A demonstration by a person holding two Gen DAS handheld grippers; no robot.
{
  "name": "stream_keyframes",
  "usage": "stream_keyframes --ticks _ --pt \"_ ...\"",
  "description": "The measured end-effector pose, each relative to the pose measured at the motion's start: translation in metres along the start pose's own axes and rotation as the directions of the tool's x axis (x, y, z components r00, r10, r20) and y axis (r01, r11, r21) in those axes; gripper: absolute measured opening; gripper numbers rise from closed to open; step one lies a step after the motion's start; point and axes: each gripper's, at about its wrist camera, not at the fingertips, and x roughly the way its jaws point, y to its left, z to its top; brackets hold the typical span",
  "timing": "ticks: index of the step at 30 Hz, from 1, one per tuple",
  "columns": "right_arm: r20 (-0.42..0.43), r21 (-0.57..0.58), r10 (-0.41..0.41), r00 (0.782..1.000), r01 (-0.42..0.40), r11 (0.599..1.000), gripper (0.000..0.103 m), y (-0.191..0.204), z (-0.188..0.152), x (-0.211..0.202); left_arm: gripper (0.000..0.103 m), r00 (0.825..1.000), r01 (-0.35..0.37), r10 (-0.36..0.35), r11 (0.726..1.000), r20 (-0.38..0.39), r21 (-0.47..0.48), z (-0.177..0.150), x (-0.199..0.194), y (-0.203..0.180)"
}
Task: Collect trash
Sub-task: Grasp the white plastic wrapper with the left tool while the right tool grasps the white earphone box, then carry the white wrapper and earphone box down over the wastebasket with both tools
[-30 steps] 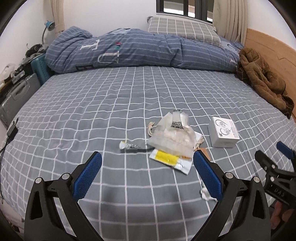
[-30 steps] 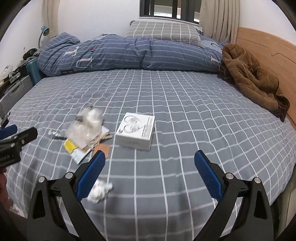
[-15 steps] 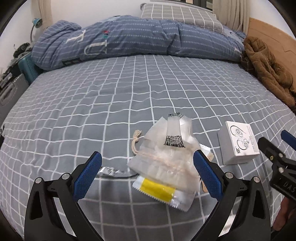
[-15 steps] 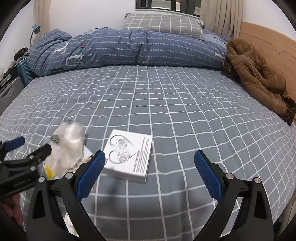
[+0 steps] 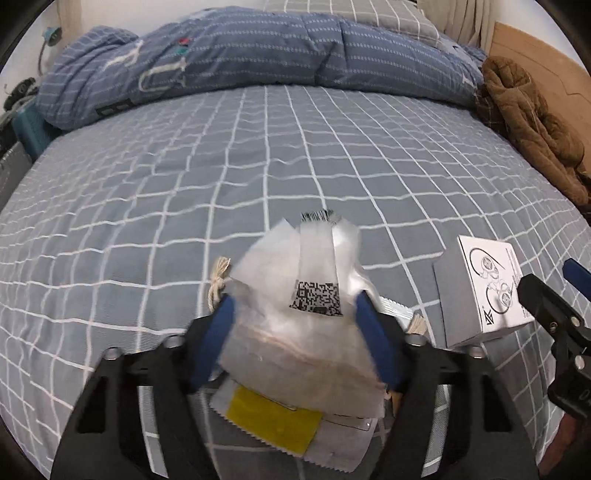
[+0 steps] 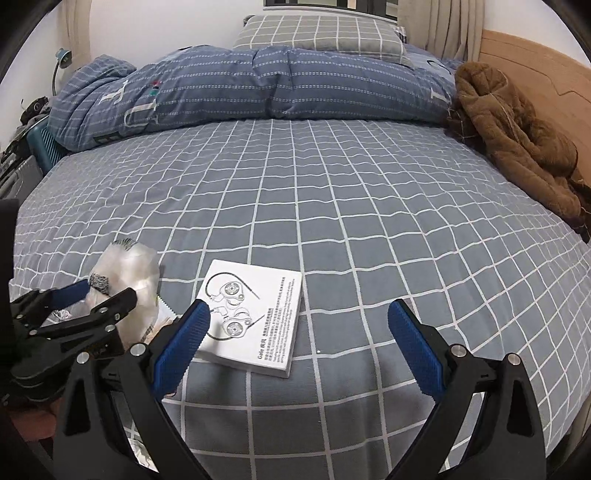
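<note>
A crumpled clear bag [image 5: 306, 325] with a black code label lies on the grey checked bed [image 5: 258, 177], near its front edge. It sits on top of a flat packet [image 5: 280, 424] with a yellow patch, and a bit of string [image 5: 218, 280] pokes out at its left. The left gripper [image 5: 295, 332] is down over the bag, one blue pad on each side of it; its jaws are closing, and the pads look to be just meeting the plastic, though the blur makes it hard to be sure they press yet. Just beside the bag, to the right, lies a white box [image 6: 255, 314] printed with an earphone drawing. The right gripper [image 6: 299, 347] hovers over the near part of that box with its jaws wide apart and nothing between them; its left pad overlaps the box's corner in the right wrist view. Farther back a blue quilt [image 6: 258, 81] is bunched across the bed, with a checked pillow [image 6: 321, 33] behind it. A brown coat [image 6: 517, 140] is heaped at the right by the wooden headboard [image 6: 546, 62].
</note>
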Motion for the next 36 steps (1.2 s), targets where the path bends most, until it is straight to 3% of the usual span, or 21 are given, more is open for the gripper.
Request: stream_keyframes --ticks 5,16,20,23,36 --pt "-0.010 -0.012 0.015 1.000 -0.015 1.000 0.093 0.010 -0.002 0.003 0.044 1.000 0.019 -0.019 1.000 -0.009 0.000 0.000 -0.007 0.004" --pt "-0.047 -0.008 0.040 0.998 -0.040 0.999 0.093 0.031 -0.006 0.022 0.044 0.999 -0.025 0.026 0.999 0.047 -0.022 -0.004 -0.042 0.030" --pt "-0.071 -0.014 0.038 0.997 -0.039 0.999 0.071 0.034 -0.009 0.031 0.044 0.998 -0.037 0.038 0.999 0.041 -0.031 -0.009 -0.044 0.038" --pt "-0.068 -0.011 0.041 0.997 -0.042 0.999 0.070 0.033 -0.011 0.030 0.044 0.998 -0.039 0.041 0.999 0.044 -0.034 -0.011 -0.049 0.041" --pt "0.070 -0.059 0.057 0.996 -0.053 0.997 0.070 0.040 -0.004 -0.045 0.044 0.995 -0.029 0.034 0.999 0.099 -0.044 -0.024 -0.103 0.044"
